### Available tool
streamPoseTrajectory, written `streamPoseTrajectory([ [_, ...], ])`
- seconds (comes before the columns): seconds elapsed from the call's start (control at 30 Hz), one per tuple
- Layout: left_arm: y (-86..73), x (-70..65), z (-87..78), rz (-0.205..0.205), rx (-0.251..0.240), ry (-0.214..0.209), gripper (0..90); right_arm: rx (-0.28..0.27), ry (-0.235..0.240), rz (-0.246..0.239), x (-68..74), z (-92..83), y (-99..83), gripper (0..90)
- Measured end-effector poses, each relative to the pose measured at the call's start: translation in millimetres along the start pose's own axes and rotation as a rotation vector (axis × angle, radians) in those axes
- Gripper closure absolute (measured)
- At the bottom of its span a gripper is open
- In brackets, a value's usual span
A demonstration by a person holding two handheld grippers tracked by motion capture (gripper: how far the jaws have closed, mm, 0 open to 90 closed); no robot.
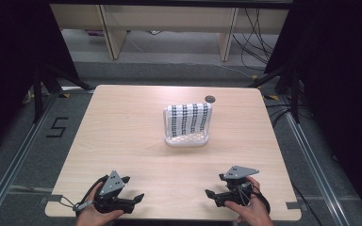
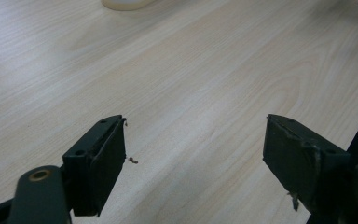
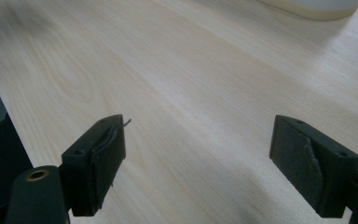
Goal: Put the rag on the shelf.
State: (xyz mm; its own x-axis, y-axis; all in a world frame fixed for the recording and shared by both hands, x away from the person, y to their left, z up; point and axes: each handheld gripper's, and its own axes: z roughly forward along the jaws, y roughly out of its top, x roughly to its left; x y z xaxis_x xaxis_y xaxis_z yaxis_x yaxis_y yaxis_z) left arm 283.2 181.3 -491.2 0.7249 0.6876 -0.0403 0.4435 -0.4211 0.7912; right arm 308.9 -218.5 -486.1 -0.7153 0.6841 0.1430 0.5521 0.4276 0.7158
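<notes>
On a wooden table (image 1: 122, 141), the left gripper (image 1: 133, 190) rests near the front edge, jaws spread and empty. Mid-table stands a white basket (image 1: 186, 139) draped with a patterned cloth (image 1: 188, 118). The right gripper (image 1: 215, 184) is likewise spread. Tugging the cloth one-sidedly could tip the light basket.

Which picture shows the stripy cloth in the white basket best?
The high view: the whole stripy cloth hangs over the white basket mid-table. The left gripper view catches a bit of the basket's base at its top edge, the right gripper view likewise; neither shows the cloth.

white cloth (image 1: 188, 120) with black checks, pale wood table (image 1: 122, 141)
</notes>
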Motion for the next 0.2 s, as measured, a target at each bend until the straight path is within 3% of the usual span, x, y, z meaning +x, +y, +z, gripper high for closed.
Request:
streamPoseTrajectory([
  [0.1,-0.9,0.9,1.1,-0.004,-0.001,0.014,20.5,-0.002,-0.002,-0.017,-2.1,1.0,0.0,19.5],
  [0.2,-1.1,2.3,0.9,-0.003,0.003,0.007,20.5,0.005,-0.008,0.007,-1.8,-0.3,-0.2,19.5],
])
